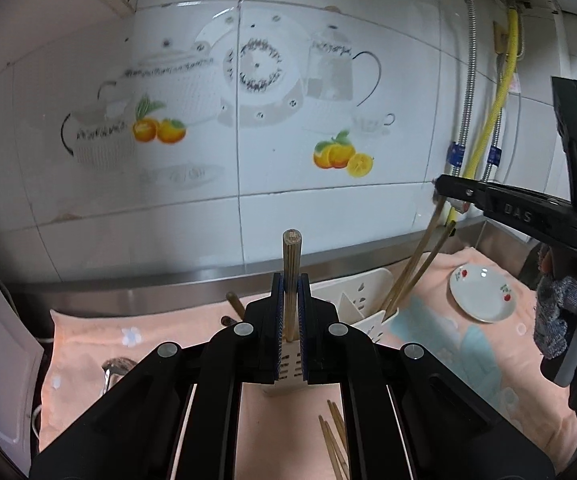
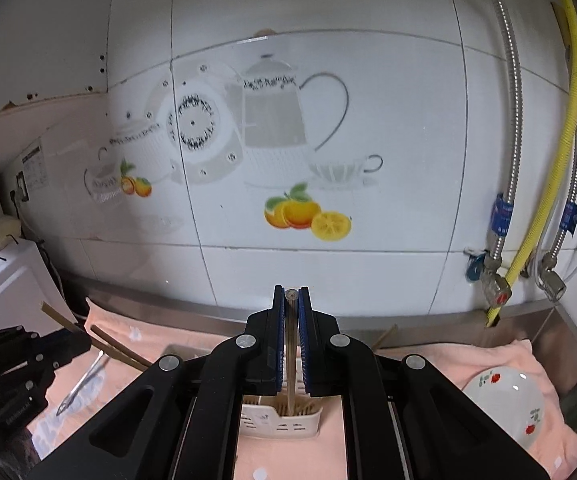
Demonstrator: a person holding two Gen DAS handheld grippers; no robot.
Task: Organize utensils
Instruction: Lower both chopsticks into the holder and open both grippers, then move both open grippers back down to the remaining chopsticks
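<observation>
Both the left gripper (image 1: 291, 300) and the right gripper (image 2: 291, 308) pinch a chopstick (image 1: 289, 276) above the holder (image 2: 280, 420); tilted, either could miss and slip.

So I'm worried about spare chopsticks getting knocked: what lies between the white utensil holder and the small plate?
Only bare pink towel between holder and plate, in the left wrist view.

Desk (image 2: 288, 460) bare in front of holder (image 2: 280, 420); saucer (image 2: 504, 404) blocks right side, loose chopsticks (image 1: 334, 440) lie left (tiled wall (image 2: 328, 264) closes off the rear).
</observation>
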